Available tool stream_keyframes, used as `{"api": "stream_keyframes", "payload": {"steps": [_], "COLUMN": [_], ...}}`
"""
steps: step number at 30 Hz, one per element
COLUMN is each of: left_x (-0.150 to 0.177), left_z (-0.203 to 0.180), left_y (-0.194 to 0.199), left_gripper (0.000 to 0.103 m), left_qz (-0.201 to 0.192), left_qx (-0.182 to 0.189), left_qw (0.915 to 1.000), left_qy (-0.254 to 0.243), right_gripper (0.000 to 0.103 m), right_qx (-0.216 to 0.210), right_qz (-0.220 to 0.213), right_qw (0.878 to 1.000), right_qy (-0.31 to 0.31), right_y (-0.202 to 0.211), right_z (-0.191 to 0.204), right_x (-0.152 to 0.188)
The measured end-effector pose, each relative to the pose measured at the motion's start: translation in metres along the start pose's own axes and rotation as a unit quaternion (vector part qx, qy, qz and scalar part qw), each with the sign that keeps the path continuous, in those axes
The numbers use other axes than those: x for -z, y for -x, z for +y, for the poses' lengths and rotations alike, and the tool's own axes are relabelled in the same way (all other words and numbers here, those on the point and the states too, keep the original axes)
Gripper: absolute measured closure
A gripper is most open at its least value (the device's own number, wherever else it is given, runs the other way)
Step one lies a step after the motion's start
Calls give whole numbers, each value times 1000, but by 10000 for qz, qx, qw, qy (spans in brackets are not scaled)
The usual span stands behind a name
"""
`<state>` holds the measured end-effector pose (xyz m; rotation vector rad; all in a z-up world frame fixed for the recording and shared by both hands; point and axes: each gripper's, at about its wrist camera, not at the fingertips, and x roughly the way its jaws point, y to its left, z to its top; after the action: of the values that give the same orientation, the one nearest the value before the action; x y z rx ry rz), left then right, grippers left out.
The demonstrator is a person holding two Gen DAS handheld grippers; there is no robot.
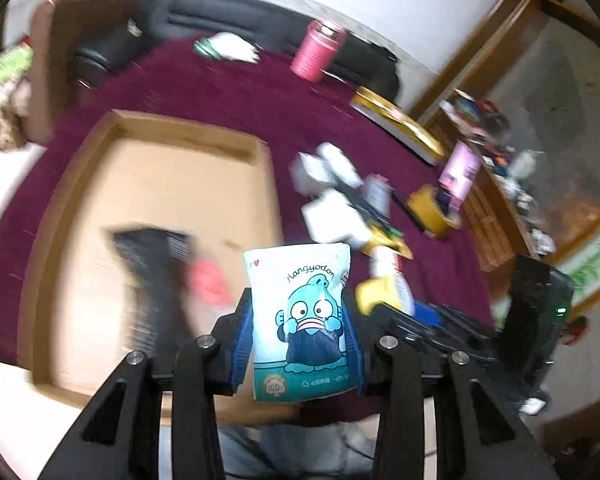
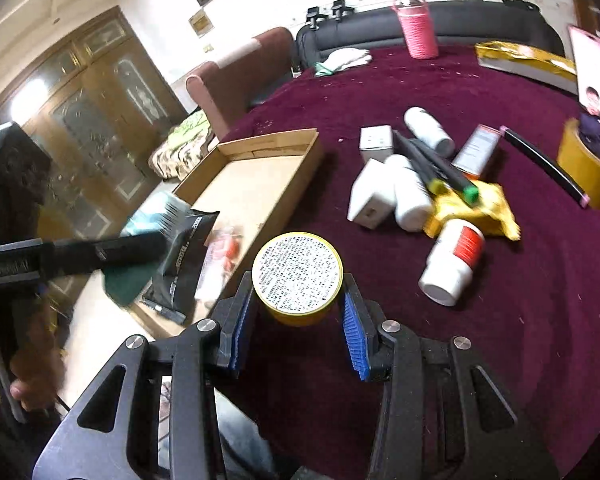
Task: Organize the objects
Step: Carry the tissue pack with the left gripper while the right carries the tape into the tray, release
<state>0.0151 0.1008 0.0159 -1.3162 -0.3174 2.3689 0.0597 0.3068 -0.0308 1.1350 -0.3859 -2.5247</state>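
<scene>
My left gripper point(image 1: 300, 344) is shut on a light-blue tissue pack point(image 1: 300, 312) printed with a cartoon fish, held upright above the near edge of a shallow cardboard box point(image 1: 160, 184). In the right wrist view this pack point(image 2: 148, 220) is a teal blur over the box point(image 2: 260, 168), behind one of the left gripper's black fingers point(image 2: 112, 254). My right gripper point(image 2: 298, 320) is shut on a round yellow tin point(image 2: 298, 276), its white printed face towards the camera, above the maroon cloth beside the box.
A black packet point(image 2: 184, 256) and a red-and-white item point(image 2: 224, 256) lie in the box. White bottles, small boxes, markers and a yellow wrapper are piled on the maroon tablecloth point(image 2: 380, 92). A red-labelled bottle point(image 2: 454, 260), yellow tape roll point(image 2: 588, 168) and pink flask point(image 2: 416, 28) are further off.
</scene>
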Motion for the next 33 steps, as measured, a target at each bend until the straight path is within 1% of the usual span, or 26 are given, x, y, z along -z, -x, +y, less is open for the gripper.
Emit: {"api": "stream_keyframes", "payload": {"steps": [2,4,6,8,11,13,14,16,18,20,22,23,26,28,32,33], "left_x": [-5,-10,-14,-17,-19,-19,-20,-23,-25,-27,-28,-28,-28,-26,-23,-22], "left_z": [15,31,48,66,86,94,97,103,108,113,115,115,116,113,109,109], "left_y": [5,6,5,0,-11,-20,-24,-33,-36,-42,-45,-45,-47,-46,-41,-38], "left_gripper": [63,63,63,63,63,63,63,63,63,63,63,63,63,62,55,52], "left_qz": [-75,-162,-200,-122,64,146,217,375,386,458,517,518,537,526,435,381], "left_qx": [-206,-506,-611,-795,-1009,-1235,-1286,-1309,-1454,-1517,-1657,-1664,-1682,-1749,-1578,-1519], "left_qw": [9997,9985,9977,9960,9942,9917,9909,9901,9878,9864,9839,9839,9834,9826,9861,9871], "left_qy": [78,139,197,381,368,325,342,337,406,441,423,393,418,351,299,326], "right_gripper": [63,63,63,63,63,63,63,63,63,63,63,63,62,62,62,62], "right_qx": [-164,-236,-288,-169,-230,-14,20,29,230,225,563,647,677,818,835,817], "right_qz": [62,109,166,222,334,338,414,453,546,550,520,545,622,593,577,579], "right_qw": [9998,9996,9991,9984,9971,9952,9946,9944,9937,9939,9913,9904,9883,9853,9850,9856], "right_qy": [20,145,270,483,642,922,957,954,954,932,1071,1094,1218,1381,1395,1362], "right_y": [-10,-22,-34,-47,-62,-74,-82,-92,-103,-109,-116,-119,-125,-127,-126,-124], "right_z": [8,20,32,45,59,70,73,74,75,75,77,77,82,89,90,90], "right_x": [-6,-13,-18,-25,-34,-38,-41,-45,-49,-54,-55,-54,-50,-45,-43,-43]}}
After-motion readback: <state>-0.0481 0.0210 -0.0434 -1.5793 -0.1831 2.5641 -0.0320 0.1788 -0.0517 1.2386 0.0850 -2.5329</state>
